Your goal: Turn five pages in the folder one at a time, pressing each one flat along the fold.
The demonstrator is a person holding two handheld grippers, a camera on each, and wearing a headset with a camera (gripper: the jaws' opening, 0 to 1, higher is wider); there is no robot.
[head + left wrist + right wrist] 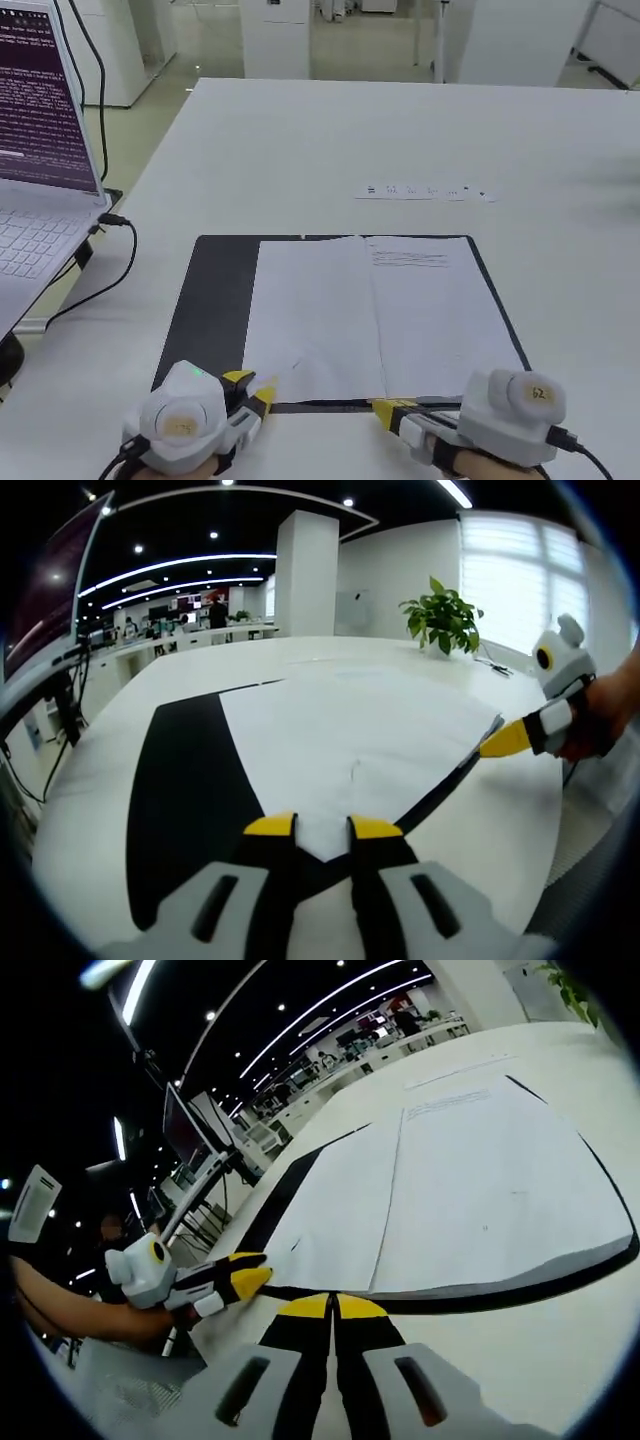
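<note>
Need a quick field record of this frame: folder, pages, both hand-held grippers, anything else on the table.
folder: open, flat on the table, black cover
pages: white, flat either side of the fold
left hand-held gripper: jaws slightly apart at the pages' near left corner
right hand-held gripper: jaws together at the near edge, by the fold
laptop: open, left of folder

The head view looks forward and down from above the table's (300,150) near edge, over the whole open folder (320,310). The 2 gripper views sit low at that edge (almost skimming the surface), close to the folder: left at its near-left corner, right mid-edge. All 3 share its pages.
</note>
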